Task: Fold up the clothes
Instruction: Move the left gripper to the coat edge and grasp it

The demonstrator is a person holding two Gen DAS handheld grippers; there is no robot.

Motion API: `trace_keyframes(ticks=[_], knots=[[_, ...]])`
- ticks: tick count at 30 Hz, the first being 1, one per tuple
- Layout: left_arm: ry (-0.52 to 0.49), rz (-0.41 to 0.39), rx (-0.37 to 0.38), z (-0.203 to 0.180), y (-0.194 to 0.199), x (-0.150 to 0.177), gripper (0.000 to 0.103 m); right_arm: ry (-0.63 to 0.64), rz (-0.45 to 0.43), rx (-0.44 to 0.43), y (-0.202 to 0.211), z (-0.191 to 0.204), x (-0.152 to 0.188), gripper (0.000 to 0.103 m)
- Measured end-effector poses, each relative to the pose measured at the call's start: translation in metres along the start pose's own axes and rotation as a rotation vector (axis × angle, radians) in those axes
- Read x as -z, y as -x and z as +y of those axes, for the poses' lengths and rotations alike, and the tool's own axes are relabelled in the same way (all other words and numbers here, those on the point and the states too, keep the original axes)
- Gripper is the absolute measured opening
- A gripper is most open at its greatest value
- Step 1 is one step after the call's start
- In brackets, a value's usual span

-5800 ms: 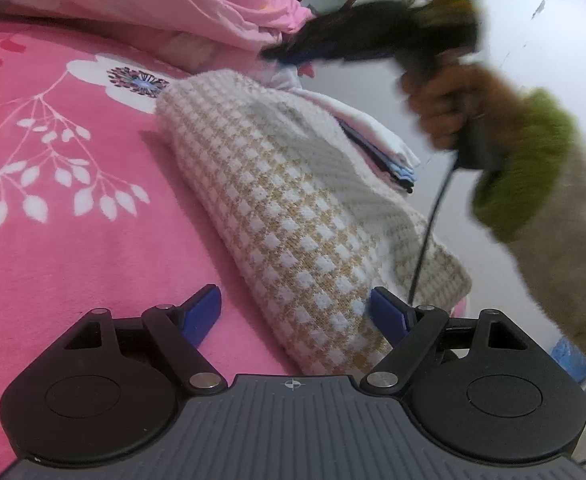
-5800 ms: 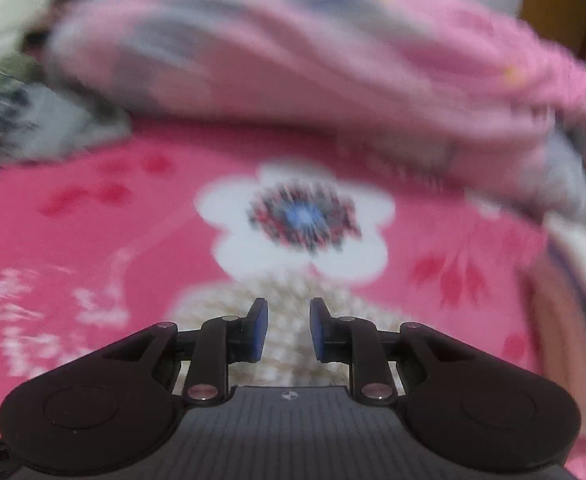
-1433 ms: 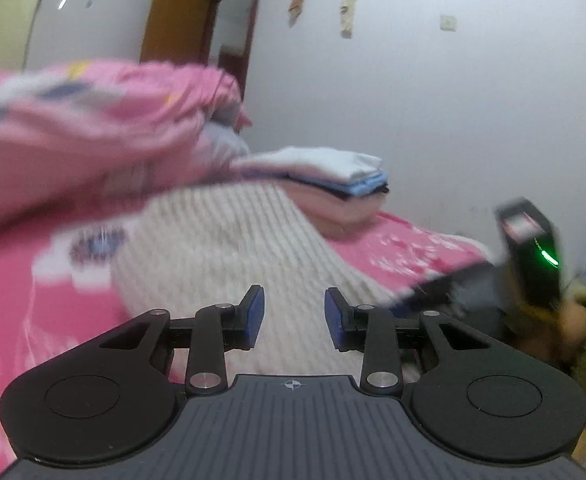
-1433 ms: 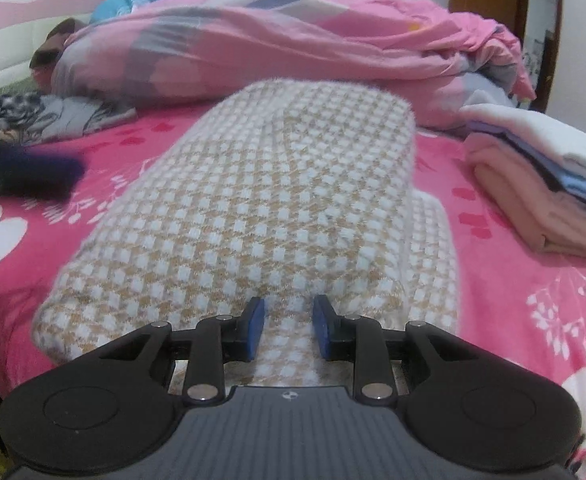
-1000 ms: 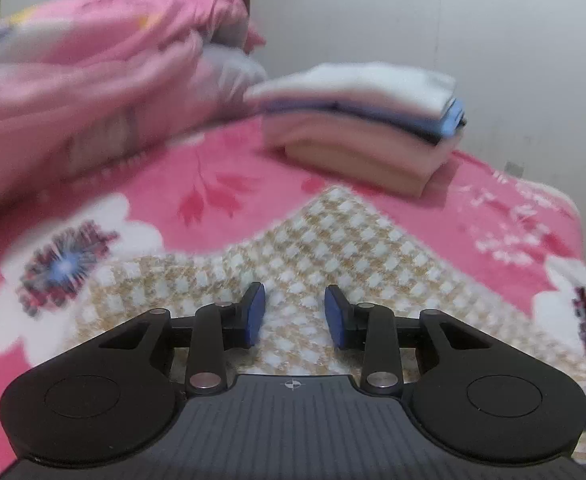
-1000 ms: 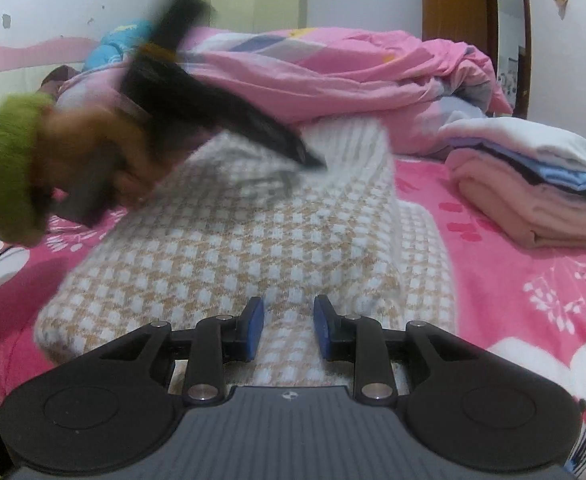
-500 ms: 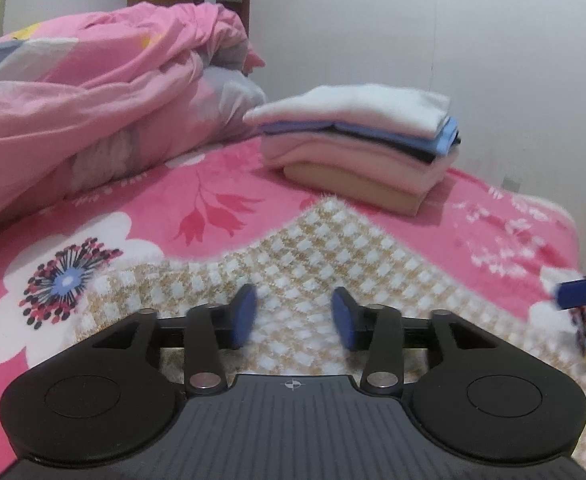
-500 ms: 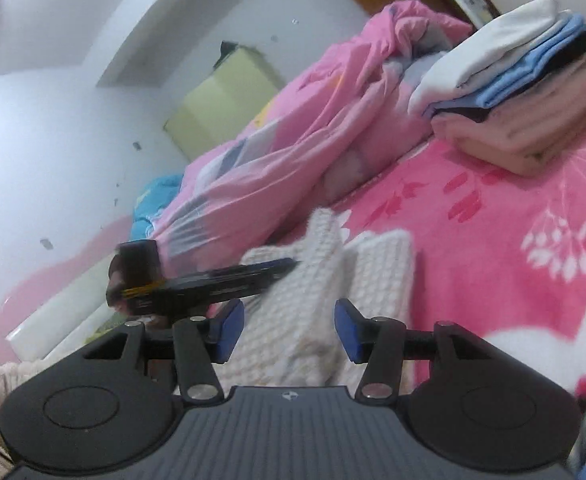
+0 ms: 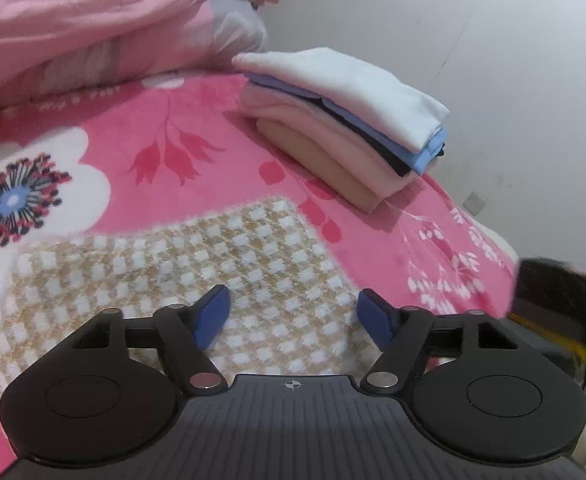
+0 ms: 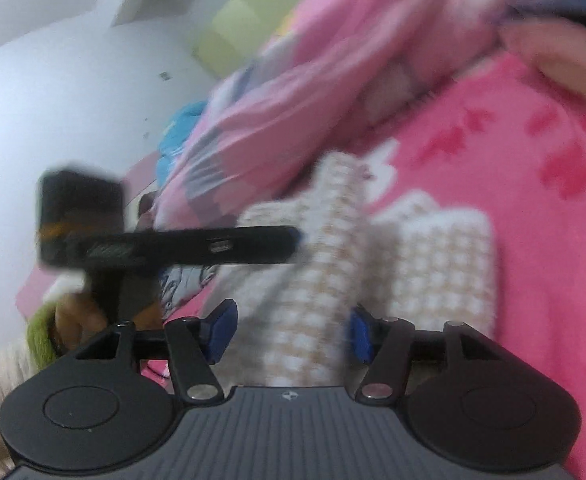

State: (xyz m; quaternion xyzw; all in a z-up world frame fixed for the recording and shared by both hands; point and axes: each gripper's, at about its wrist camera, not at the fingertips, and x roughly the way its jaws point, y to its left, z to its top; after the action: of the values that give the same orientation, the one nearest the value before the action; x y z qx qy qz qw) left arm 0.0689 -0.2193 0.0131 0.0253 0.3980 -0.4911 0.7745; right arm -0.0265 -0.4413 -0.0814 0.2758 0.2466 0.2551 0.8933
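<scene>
1. Pink flowered bed (image 9: 197,120) under everything, rumpled pink quilt (image 9: 93,20) heaped at its far side, plain white wall behind.
2. Already done, by the look of it: stack of folded clothes (image 9: 345,120) near the bed's edge, just beyond the checked piece.
3. Checked knit garment (image 9: 181,280) lying on the bed, folded into a compact block.
4. Left gripper (image 9: 293,316): jaws opening, wide, nothing pinched, garment just beneath.
5. Right gripper (image 10: 289,332): jaws opening, apart, garment's raised fold between but not pressed.
6. Probably left: carrying this piece onto the stack.
</scene>
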Motion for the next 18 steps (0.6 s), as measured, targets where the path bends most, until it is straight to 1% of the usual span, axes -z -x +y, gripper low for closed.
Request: trace_keyframes(ticks=[1, 2, 4, 5, 7, 9, 10, 11, 12, 14, 15, 16, 18], knots=[[0.006, 0.005, 0.007, -0.001, 0.001, -0.001, 0.084, 0.061, -0.009, 0.015, 0.001, 0.012, 0.001, 0.061], [0.008, 0.008, 0.01, -0.004, 0.002, -0.002, 0.09, 0.128, -0.016, 0.05, 0.002, 0.024, 0.002, 0.061], [-0.014, 0.012, 0.001, -0.013, 0.004, -0.002, 0.098, 0.257, -0.026, 0.12, -0.001, 0.049, 0.008, 0.062], [-0.031, 0.013, -0.012, -0.018, 0.003, -0.001, 0.098, 0.324, -0.03, 0.154, -0.002, 0.062, 0.011, 0.062], [-0.071, 0.017, -0.079, -0.028, 0.001, 0.001, 0.098, 0.462, -0.034, 0.213, -0.006, 0.086, 0.019, 0.062], [-0.104, 0.016, -0.142, -0.036, -0.002, 0.004, 0.089, 0.597, -0.034, 0.259, -0.011, 0.108, 0.028, 0.063], [-0.12, 0.014, -0.172, -0.04, -0.003, 0.005, 0.074, 0.644, -0.03, 0.278, -0.014, 0.114, 0.033, 0.063], [-0.135, 0.01, -0.193, -0.042, -0.004, 0.007, 0.068, 0.692, -0.026, 0.297, -0.017, 0.121, 0.037, 0.064], [-0.146, 0.002, -0.201, -0.042, -0.003, 0.008, 0.064, 0.727, -0.022, 0.311, -0.019, 0.125, 0.04, 0.064], [-0.142, -0.008, -0.21, -0.038, -0.001, 0.01, 0.047, 0.73, -0.019, 0.308, -0.017, 0.124, 0.043, 0.065], [-0.135, -0.01, -0.214, -0.036, 0.0, 0.011, 0.044, 0.711, -0.024, 0.281, -0.009, 0.12, 0.041, 0.065], [-0.125, -0.011, -0.218, -0.033, 0.0, 0.012, 0.037, 0.692, -0.029, 0.254, -0.001, 0.116, 0.04, 0.066], [-0.106, -0.025, -0.214, -0.028, 0.003, 0.015, 0.032, 0.64, -0.047, 0.188, 0.019, 0.103, 0.035, 0.068]])
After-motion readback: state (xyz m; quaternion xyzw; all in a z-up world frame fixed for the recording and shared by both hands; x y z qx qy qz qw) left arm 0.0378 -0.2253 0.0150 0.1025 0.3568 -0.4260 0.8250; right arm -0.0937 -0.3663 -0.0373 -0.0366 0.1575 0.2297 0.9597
